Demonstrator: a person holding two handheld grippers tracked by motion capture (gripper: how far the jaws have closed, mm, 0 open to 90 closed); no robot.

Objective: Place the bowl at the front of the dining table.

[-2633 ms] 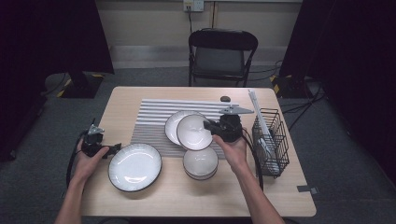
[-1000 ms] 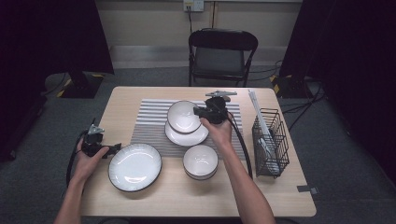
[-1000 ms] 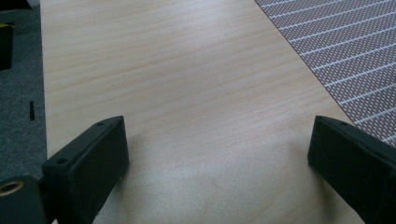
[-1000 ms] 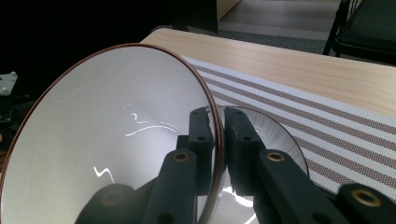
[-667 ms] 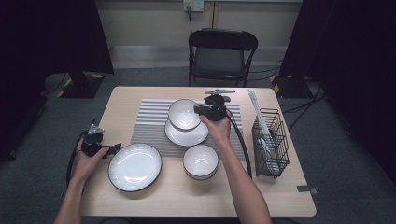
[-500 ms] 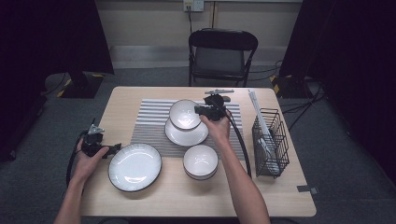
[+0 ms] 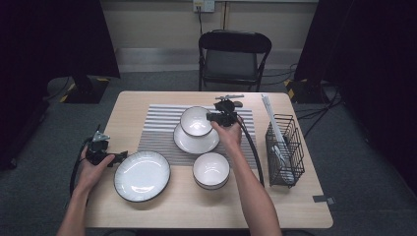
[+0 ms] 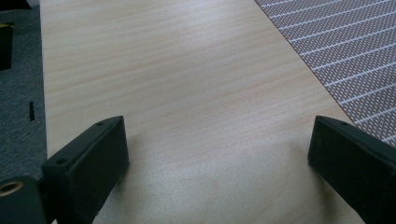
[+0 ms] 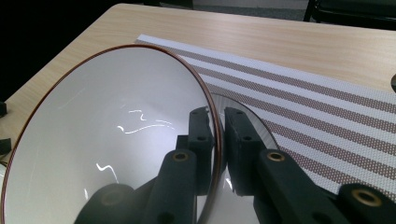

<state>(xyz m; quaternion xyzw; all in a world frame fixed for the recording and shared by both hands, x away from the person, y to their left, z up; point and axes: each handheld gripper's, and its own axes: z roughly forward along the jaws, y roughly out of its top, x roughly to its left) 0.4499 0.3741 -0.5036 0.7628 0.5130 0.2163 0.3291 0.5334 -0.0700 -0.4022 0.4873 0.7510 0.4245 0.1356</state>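
Right tongs (image 9: 218, 140) clamp the rim of the white bowl (image 9: 116, 135), one jaw inside, one outside. The bowl hangs just above the small plate (image 7: 195, 140) directly beneath it on the striped mat (image 7: 160, 129). Left tongs (image 8: 219, 154) rest open, well apart, over bare surface (image 8: 177, 93).

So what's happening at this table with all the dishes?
A person is sorting dishes with a hand-held gripper in each hand. The right hand-held gripper pinches the rim of a small bowl and holds it over a plate on the striped mat. The left hand-held gripper rests open on the table beside a large plate. Another bowl sits near the front.
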